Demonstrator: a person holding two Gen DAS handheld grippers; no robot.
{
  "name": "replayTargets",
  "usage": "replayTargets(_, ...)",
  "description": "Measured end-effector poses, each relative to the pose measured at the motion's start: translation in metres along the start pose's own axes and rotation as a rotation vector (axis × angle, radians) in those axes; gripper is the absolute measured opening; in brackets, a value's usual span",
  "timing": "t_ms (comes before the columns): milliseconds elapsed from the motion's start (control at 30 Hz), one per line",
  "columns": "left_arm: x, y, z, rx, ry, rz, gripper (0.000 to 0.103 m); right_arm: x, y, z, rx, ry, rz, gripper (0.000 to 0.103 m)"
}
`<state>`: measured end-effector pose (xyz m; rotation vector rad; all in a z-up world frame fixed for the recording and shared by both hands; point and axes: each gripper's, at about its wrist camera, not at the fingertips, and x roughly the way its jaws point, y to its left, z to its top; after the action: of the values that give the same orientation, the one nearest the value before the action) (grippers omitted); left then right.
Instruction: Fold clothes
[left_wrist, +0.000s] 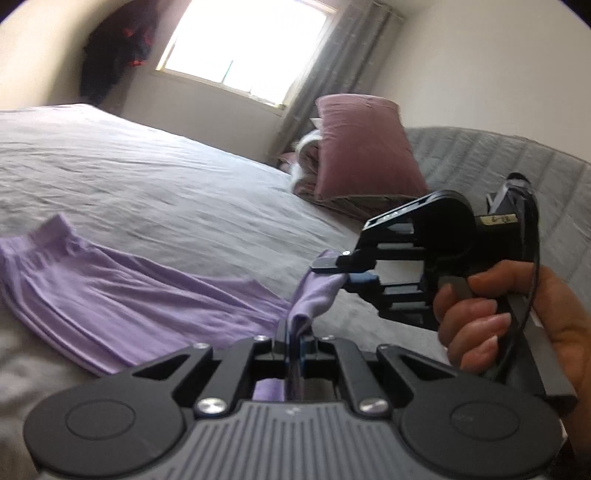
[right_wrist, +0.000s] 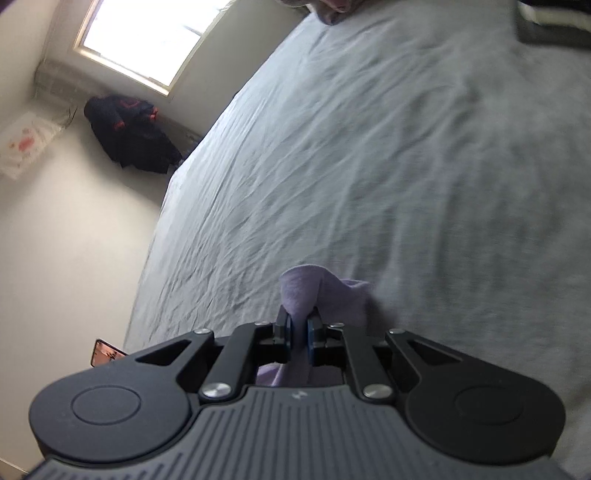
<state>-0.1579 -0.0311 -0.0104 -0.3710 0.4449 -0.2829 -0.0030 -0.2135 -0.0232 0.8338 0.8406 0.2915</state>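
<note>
1. Left gripper (left_wrist: 294, 332): fingers pressed together, pinching a bunched fold of the lilac garment (left_wrist: 122, 295); the cloth runs between the blue pads and shows again behind them, inside the black linkage.
2. Right gripper (right_wrist: 299, 325): narrow gap between the blue pads, a tuft of the same lilac cloth squeezed in it and bulging out above the fingertips; pads are on the cloth.
3. In the left wrist view the right gripper (left_wrist: 334, 269) sits just beside the left one, its tips clamping the far end of the same short raised strip of fabric, so both hold one edge.
4. A hand (left_wrist: 498, 321) wraps the right gripper's black handle, fingers curled on the trigger.
5. Writing: small yellowish tag on the right gripper's body with handwritten marks, too blurred to read. No brand legible.
6. Garment: thin soft knit, pale purple, gathered elastic band at its far end; most of it lies flat on the bed (left_wrist: 166, 166), towards the near edge, only the pinched edge is lifted.
7. Bed sheet: light grey, finely creased.
8. Pink pillow (left_wrist: 365, 155), plump, propped against a grey quilted headboard (left_wrist: 517, 162) at the bed's head end.
9. Dark clothing (right_wrist: 129, 133) with red accents hangs by the window (left_wrist: 243, 44); grey curtain (left_wrist: 332, 62) beside it.
</note>
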Motion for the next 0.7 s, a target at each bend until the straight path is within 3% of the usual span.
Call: replayTargets(700,-0.02,0.147,0.043,-0.39,-0.034,0.143,0.004,0.13,0.107,-0.034,-0.133,0.148,-0.076,0.011)
